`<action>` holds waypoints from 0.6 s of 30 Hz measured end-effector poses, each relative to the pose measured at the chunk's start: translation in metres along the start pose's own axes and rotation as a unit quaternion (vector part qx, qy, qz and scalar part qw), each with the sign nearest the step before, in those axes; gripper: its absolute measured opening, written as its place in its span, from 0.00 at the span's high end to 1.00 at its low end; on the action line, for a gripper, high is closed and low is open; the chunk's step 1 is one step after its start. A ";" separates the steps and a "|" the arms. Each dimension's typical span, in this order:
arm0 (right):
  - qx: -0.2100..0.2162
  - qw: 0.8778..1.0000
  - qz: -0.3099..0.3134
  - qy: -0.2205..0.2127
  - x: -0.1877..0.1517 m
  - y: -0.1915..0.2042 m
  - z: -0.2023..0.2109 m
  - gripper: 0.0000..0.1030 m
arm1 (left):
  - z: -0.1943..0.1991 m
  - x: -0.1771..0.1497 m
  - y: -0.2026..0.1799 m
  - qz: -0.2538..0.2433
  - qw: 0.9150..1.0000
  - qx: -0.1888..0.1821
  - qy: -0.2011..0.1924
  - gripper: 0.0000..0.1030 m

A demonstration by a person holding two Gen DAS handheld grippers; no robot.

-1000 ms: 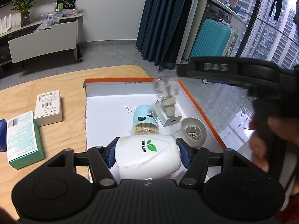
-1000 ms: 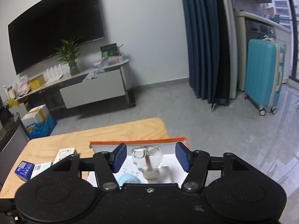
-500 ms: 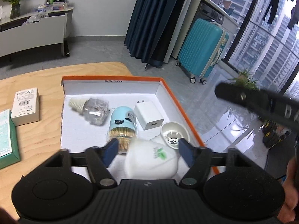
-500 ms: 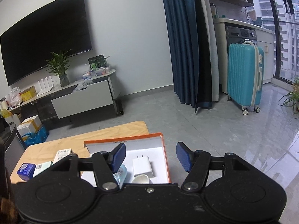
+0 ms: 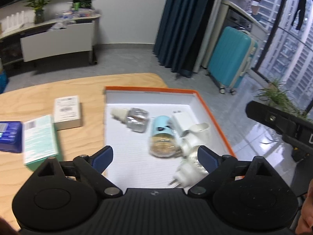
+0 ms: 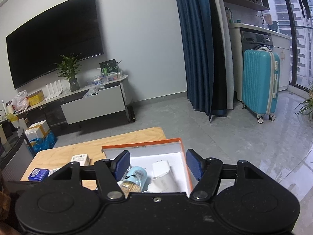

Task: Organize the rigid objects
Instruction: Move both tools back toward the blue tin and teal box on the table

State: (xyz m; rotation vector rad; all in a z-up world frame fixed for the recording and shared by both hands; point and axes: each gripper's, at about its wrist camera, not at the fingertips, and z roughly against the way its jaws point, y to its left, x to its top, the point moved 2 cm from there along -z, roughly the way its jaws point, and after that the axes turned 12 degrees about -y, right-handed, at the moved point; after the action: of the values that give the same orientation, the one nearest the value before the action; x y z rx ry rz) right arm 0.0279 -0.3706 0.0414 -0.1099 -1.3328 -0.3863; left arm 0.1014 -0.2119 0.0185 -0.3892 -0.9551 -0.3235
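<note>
While both grippers open with nothing between the pads, the left gripper [image 5: 155, 157] hovers over the orange tray [image 5: 213, 115], where the white plug device [image 5: 187, 173] lies beside the toothpick jar [image 5: 163, 137]; boxes [image 5: 67, 112] lie left on the table.

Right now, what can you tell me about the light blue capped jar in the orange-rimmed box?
The jar lies on its side on the white floor of the orange-rimmed box, pale blue cap pointing toward the far wall, clear body toward the camera. The body looks packed with tan sticks, perhaps toothpicks. A dark mark shows on the cap. The white charger sits against its right side. Neither gripper touches it.
</note>
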 end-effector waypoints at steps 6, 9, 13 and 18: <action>0.009 1.000 0.018 0.018 -0.009 0.019 0.000 0.22 | 0.012 0.001 0.021 0.006 0.999 0.044 0.000 0.01; 0.014 0.999 0.026 0.026 -0.014 0.028 -0.001 0.18 | 0.019 0.001 0.032 0.007 0.998 0.061 0.000 0.01; 0.024 0.998 0.034 0.040 -0.020 0.042 -0.003 0.16 | 0.025 0.000 0.047 0.008 0.997 0.081 -0.003 0.00; 0.043 0.997 0.047 0.052 -0.028 0.064 -0.005 0.16 | 0.033 -0.004 0.068 0.021 0.994 0.104 0.000 0.00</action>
State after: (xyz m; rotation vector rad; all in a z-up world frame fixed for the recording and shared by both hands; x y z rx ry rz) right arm 0.0491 -0.3071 0.0222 -0.0785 -1.2341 -0.2506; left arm 0.1049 -0.1358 0.0206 -0.2196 -0.9692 -0.1830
